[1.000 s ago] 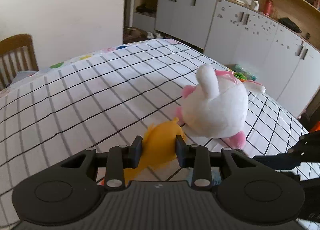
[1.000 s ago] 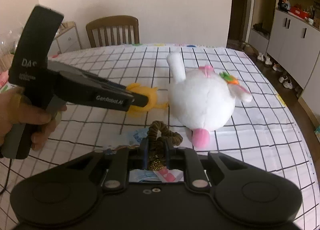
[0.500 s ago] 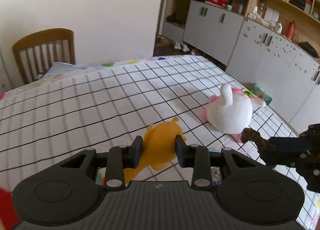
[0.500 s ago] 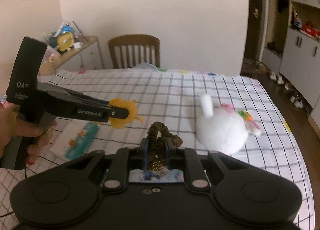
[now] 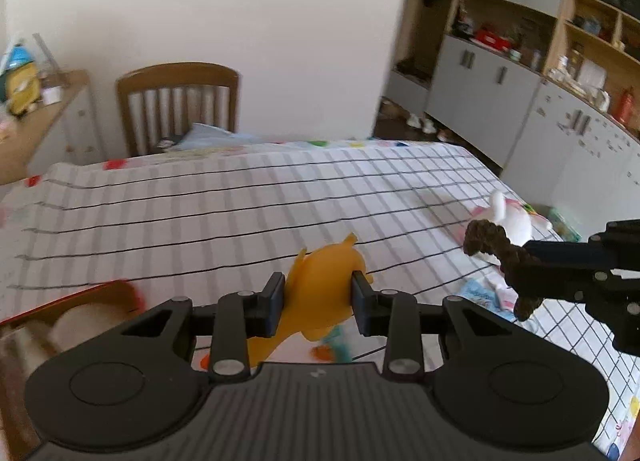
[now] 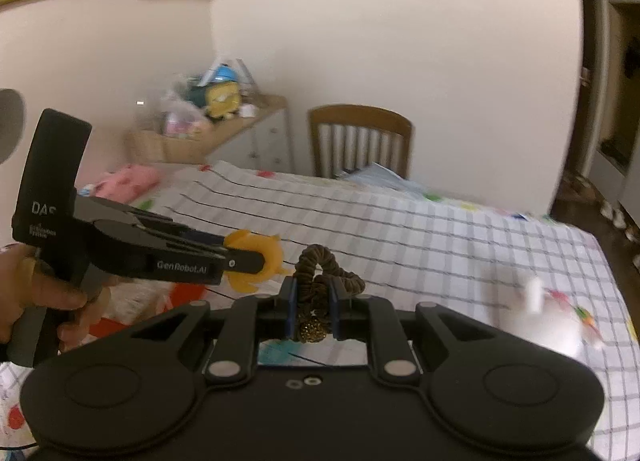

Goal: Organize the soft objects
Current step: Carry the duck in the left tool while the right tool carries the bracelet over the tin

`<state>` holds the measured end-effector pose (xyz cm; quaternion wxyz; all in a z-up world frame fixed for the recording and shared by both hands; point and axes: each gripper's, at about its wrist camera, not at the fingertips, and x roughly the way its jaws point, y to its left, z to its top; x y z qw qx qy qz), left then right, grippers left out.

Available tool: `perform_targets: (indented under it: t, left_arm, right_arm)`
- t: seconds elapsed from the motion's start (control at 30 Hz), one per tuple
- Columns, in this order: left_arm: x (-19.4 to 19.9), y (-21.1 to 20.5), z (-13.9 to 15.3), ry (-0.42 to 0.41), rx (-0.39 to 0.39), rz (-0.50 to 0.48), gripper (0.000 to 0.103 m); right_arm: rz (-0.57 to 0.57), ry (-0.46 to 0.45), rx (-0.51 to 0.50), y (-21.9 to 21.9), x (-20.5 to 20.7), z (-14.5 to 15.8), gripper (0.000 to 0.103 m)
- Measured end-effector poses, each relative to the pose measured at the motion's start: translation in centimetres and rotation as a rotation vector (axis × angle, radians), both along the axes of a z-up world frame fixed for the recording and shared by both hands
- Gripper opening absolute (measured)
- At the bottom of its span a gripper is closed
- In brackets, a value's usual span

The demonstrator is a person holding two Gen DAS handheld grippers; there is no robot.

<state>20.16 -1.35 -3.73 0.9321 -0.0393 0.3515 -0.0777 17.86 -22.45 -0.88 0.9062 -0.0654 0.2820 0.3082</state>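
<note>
My left gripper [image 5: 319,297] is shut on a soft yellow toy [image 5: 320,285], held above the checked tablecloth [image 5: 224,221]. From the right wrist view the same yellow toy [image 6: 256,261] sticks out of the left gripper [image 6: 240,263], which a hand [image 6: 44,297] holds at the left. My right gripper [image 6: 313,311] is shut on a brown scrunchie [image 6: 320,285] that loops up above the fingers. That scrunchie [image 5: 500,257] also shows at the right of the left wrist view. A white plush bunny [image 5: 514,217] lies at the table's right edge, blurred as the bunny [image 6: 548,321] in the right wrist view.
A red-rimmed box [image 5: 68,313] with pale things inside sits at the lower left. A wooden chair [image 5: 178,109] stands behind the table, a side shelf [image 6: 224,129] with clutter to the left, grey cabinets [image 5: 520,109] to the right. A blue packet [image 5: 480,293] lies on the cloth.
Both grippers rose and swung left, away from the white bunny, each keeping its grip. The bunny shrank toward the right edge and the red-rimmed box came into view.
</note>
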Motion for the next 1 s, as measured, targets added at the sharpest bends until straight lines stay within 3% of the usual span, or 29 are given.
perform_targets:
  t: [0.5,1.0]
  left_arm:
    - [-7.6,10.7,1.7,-0.004,0.020,0.269,0.034]
    - [-9.8,15.6,-0.2,0.052,0.058,0.432,0.034]
  right_arm:
    - [0.262,-0.013,0.015,11.0,-2.1,1.7,0.016]
    - [0.430,0.002,-0.080,19.1,-2.6,-1.1,0.016]
